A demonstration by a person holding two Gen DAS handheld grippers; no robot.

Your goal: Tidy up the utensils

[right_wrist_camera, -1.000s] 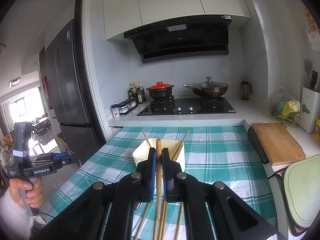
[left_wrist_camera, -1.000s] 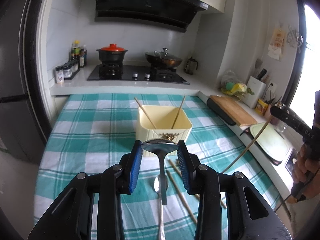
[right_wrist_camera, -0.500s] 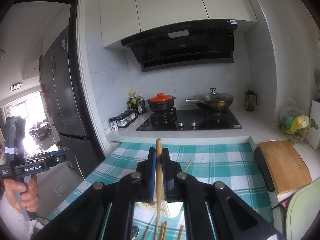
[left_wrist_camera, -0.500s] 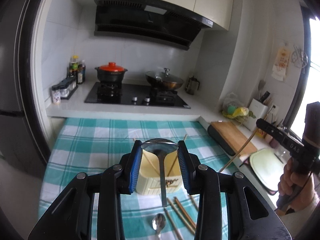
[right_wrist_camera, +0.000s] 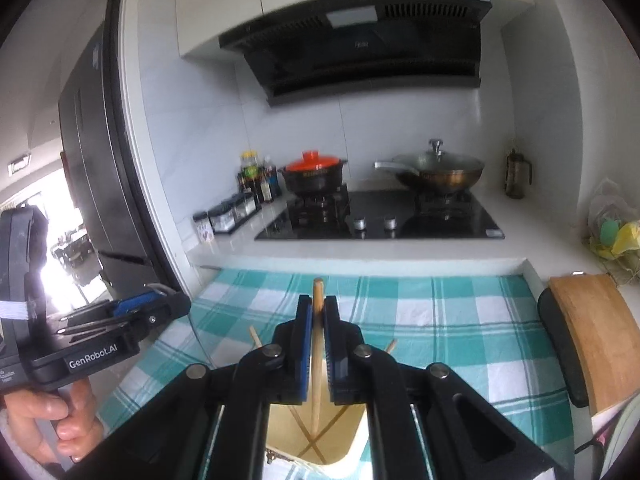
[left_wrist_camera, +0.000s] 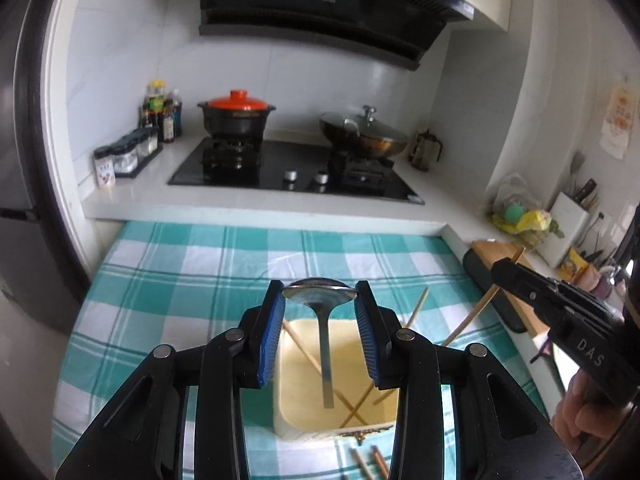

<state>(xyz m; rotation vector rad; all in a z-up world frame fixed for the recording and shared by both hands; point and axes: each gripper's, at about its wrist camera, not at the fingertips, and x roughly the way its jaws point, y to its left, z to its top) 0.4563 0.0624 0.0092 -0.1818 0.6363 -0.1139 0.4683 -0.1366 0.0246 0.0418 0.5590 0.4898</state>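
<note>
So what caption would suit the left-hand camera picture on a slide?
Left gripper holds a metal spoon by its bowl, handle hanging into the cream container with chopsticks on the checked tablecloth.

"GenRobot.AI" stands on the left gripper (right_wrist_camera: 120,322); "DAS" on the right gripper (left_wrist_camera: 576,344).

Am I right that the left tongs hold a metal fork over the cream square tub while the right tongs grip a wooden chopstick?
Not quite. The left tongs hold a shiny metal spoon, clamped by its bowl with the handle hanging down, not a fork; the left wrist view shows it. The rest stands: it hangs over the cream square tub, and the right tongs grip a wooden chopstick.
</note>
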